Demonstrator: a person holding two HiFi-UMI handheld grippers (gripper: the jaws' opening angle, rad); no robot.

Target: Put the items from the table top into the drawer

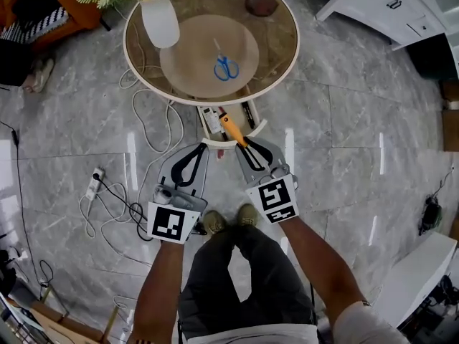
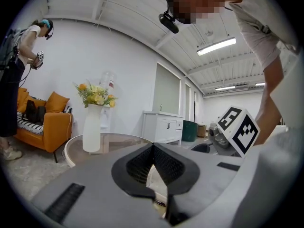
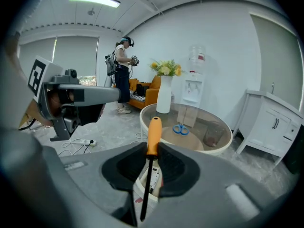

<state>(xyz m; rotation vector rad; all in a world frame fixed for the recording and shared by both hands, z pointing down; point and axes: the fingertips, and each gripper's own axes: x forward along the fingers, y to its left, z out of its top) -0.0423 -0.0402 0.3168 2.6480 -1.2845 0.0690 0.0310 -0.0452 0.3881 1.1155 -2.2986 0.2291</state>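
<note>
While the head view looks down on both grippers from above, only each gripper's own view shows the jaws closely. At the left, the left gripper (image 2: 153,147) has its jaws closed tip to tip, with nothing between them. From above, its tips are just beside the front rim of the drawer (image 1: 257,130). This drawer stands pulled out from under the round table (image 1: 282,74), and the head view alone shows what lies inside: a white flat item (image 1: 210,119) and a black pen-like thing (image 1: 248,113). To the right, the right gripper (image 3: 152,148) is closed on a screwdriver (image 3: 153,132), gripping it at the lower end of the orange handle. From above only the handle is visible, slanting over the drawer. The right gripper view shows also the black shaft, which runs down between the jaws toward the camera.

On the glass top, a white vase (image 1: 161,21) with yellow flowers is at the left, blue scissors (image 1: 225,68) lie near the middle, and a dark cup (image 1: 261,0) is at the far right edge. The floor (image 1: 344,120) is of grey marble tiles, with a power strip (image 1: 94,183) and white cables (image 1: 154,131) at the left. The gripper views add an orange sofa (image 2: 45,127), a standing person (image 3: 122,65) beside it, and a white cabinet (image 2: 164,126) at the right.
</note>
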